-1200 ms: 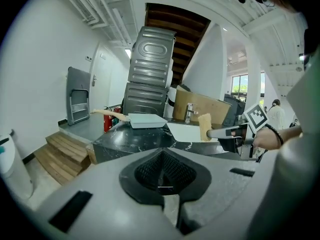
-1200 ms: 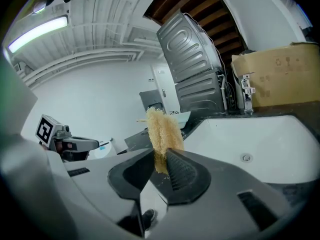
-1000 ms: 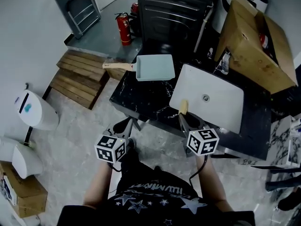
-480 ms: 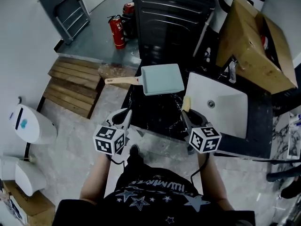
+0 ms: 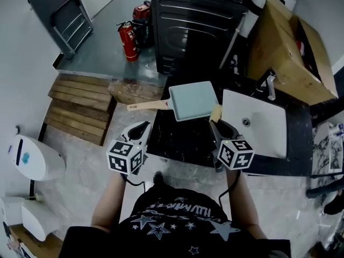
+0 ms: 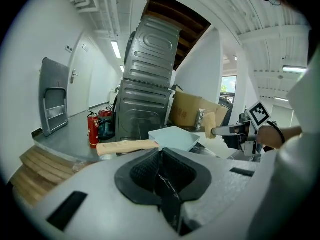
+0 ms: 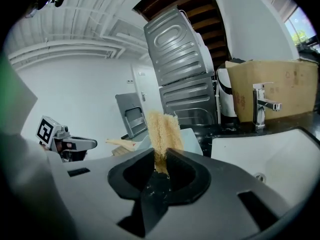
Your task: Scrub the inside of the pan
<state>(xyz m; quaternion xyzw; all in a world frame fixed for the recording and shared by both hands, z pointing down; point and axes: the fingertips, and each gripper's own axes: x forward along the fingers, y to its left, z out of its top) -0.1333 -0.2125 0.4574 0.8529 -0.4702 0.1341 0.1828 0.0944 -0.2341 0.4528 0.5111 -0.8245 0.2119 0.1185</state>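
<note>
A pale blue rectangular pan [image 5: 193, 100] with a wooden handle [image 5: 148, 105] lies on the black counter [image 5: 183, 140], its handle sticking out left past the edge. My left gripper [image 5: 143, 127] is shut and empty, just short of the counter's left corner and below the handle. My right gripper [image 5: 215, 127] is shut on a tan sponge [image 5: 215, 113] that stands beside the pan's near right corner. In the left gripper view the shut jaws [image 6: 160, 153] point at the pan [image 6: 175, 136]. The right gripper view shows the sponge [image 7: 162, 131] pinched upright in that gripper [image 7: 161, 158].
A white sink [image 5: 258, 128] with a faucet [image 5: 269, 85] sits right of the pan. Behind the counter stand a black appliance [image 5: 193, 20] and a cardboard box [image 5: 290, 52]. A fire extinguisher [image 5: 127, 41] and wooden steps [image 5: 75, 109] are on the floor at left.
Both grippers have moved forward toward the counter and the pan, the right one carrying the sponge. The pan has not shifted on the counter.
</note>
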